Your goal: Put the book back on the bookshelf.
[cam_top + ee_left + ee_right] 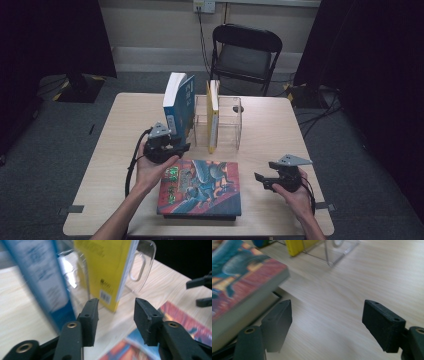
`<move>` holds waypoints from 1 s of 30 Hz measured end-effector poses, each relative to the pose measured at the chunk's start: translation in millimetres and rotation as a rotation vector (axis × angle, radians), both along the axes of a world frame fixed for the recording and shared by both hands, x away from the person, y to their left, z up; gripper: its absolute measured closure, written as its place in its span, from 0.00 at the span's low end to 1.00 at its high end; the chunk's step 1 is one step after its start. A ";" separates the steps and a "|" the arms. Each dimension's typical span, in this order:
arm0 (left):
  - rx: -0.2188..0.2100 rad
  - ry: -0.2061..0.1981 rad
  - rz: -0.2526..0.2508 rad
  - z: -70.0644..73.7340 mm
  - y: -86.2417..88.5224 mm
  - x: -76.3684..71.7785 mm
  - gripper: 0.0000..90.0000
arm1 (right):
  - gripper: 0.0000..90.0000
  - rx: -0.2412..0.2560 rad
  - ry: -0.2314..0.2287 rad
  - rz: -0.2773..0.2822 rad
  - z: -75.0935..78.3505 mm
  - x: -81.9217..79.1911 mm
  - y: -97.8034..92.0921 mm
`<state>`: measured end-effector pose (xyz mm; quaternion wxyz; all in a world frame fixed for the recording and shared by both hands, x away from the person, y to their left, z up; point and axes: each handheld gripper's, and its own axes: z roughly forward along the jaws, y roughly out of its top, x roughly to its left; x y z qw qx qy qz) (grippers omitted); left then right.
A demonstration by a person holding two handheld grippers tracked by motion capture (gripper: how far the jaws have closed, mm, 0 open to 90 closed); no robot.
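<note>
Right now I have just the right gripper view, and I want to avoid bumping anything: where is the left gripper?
Observer: The left gripper sits by the blue book, jaws open on nothing.
Operator: Is that book upright?
Observer: Yes, it stands at the left side of the clear rack; the yellow book stands inside the rack.
Operator: And my gripper?
Observer: The right gripper is open, right of the flat colourful book, not touching it.

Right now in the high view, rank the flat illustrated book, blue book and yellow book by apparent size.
1. Flat illustrated book, largest.
2. Blue book.
3. Yellow book, smallest; both stand upright, seen mostly edge-on, so their order is unsure.
</note>
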<state>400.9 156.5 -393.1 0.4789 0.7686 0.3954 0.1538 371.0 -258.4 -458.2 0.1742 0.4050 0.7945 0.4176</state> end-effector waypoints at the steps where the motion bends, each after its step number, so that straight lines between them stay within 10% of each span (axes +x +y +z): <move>1: -0.004 0.003 0.017 -1.9 9.6 -5.0 0.57 | 0.27 0.006 -0.018 0.030 7.3 -0.8 10.2; 9: -0.016 0.061 0.061 -21.0 46.0 -25.8 0.61 | 0.28 -0.002 -0.054 0.146 33.4 13.5 57.4; 16: 0.006 0.126 0.048 -45.6 50.1 -36.9 0.64 | 0.34 0.014 -0.015 0.187 10.2 28.1 89.5; 25: 0.067 0.111 0.021 -58.1 40.6 -45.1 0.71 | 0.36 -0.003 -0.006 0.215 1.6 25.7 95.8; 30: -0.013 0.171 0.066 -61.4 36.4 -36.8 0.75 | 0.43 -0.035 -0.002 0.255 5.4 18.4 91.7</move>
